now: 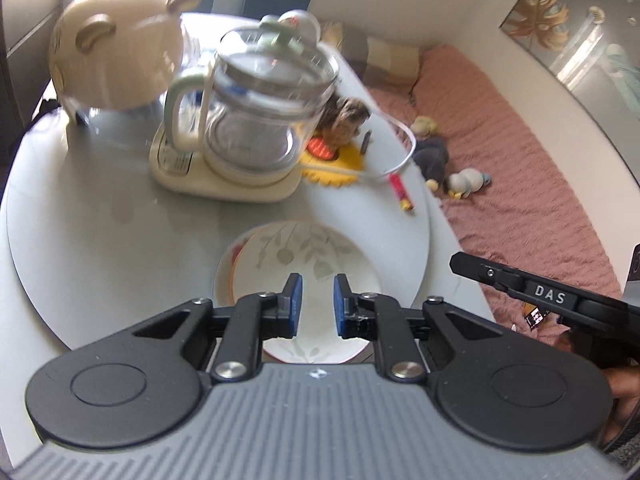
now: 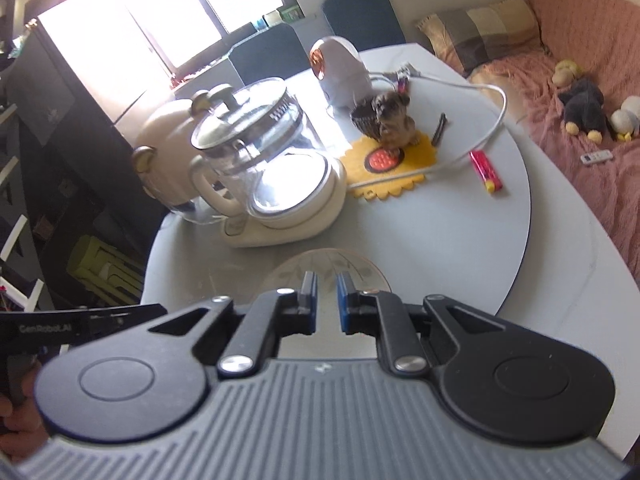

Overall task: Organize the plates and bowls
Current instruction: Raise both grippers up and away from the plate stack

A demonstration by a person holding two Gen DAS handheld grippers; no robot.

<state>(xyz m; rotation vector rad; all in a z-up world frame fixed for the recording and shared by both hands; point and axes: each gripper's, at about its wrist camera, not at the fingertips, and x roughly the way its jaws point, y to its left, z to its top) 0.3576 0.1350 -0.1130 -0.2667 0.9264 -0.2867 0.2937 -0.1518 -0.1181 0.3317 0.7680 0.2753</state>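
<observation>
Left gripper (image 1: pixel 317 304): I hold it above the near table edge, angled down, jaws parted, gripping nothing.
Right gripper (image 2: pixel 327 300): I hold it low and level, jaws slightly apart, empty.
White leaf-patterned plates (image 1: pixel 304 252): stacked on the round grey table (image 1: pixel 120 220), directly under both grippers.
Glass kettle (image 1: pixel 260 104): behind the plates.

Strong daylight pours from the window (image 2: pixel 160 12) behind the glass kettle (image 2: pixel 260 152), blowing out to white and throwing glare on the kettle's base. In the left wrist view the kettle (image 1: pixel 260 108) is smeared by motion blur. Fisheye distortion bends both pictures' edges.
</observation>
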